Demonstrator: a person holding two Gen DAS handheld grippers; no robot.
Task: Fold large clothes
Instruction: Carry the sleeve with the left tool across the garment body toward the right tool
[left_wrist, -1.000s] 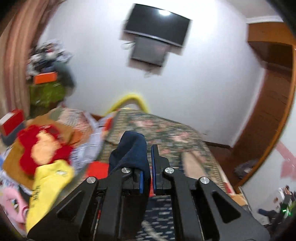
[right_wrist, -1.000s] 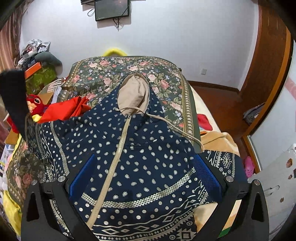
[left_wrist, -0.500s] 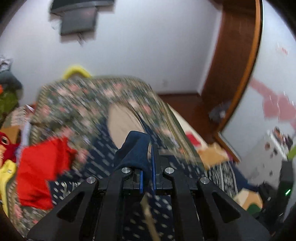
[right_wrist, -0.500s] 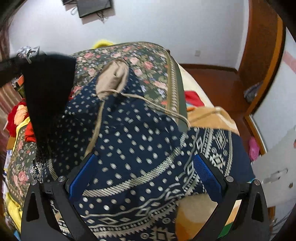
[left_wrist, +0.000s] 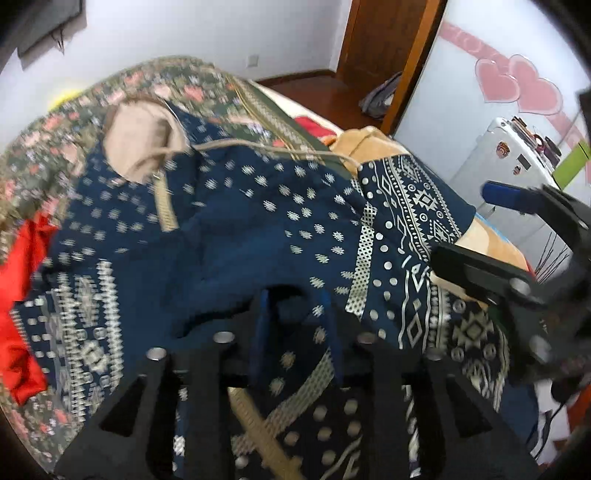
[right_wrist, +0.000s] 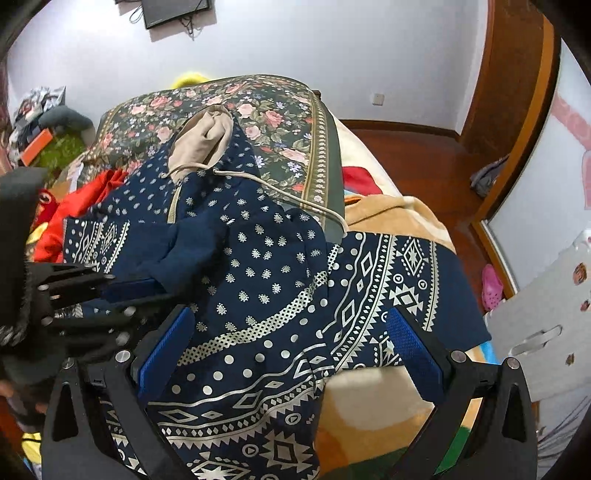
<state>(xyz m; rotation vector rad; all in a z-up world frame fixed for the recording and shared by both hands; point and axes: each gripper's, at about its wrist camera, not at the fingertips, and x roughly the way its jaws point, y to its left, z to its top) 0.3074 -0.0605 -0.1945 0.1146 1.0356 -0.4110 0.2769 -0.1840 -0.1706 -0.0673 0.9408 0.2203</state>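
A large navy patterned hoodie (right_wrist: 266, 258) with a beige-lined hood (right_wrist: 201, 142) and drawstring lies spread on the bed; it also shows in the left wrist view (left_wrist: 258, 206). My left gripper (left_wrist: 295, 310) has its jaws slightly parted, with a fold of the navy sleeve (right_wrist: 173, 247) lying between them over the garment's front. It appears in the right wrist view (right_wrist: 122, 291) at the left. My right gripper (right_wrist: 291, 347) is wide open and empty above the hoodie's hem, and shows in the left wrist view (left_wrist: 491, 229) at the right.
A floral bedspread (right_wrist: 273, 122) covers the bed. Red cloth (right_wrist: 66, 210) lies at the left and a tan blanket (right_wrist: 391, 214) at the right. A wooden door frame (right_wrist: 517, 110) and a white appliance (left_wrist: 517, 155) stand to the right.
My left gripper has swung from high at the left down over the hoodie's front, carrying the sleeve across, and its jaws have parted. My right gripper stayed open and shifted slightly right.
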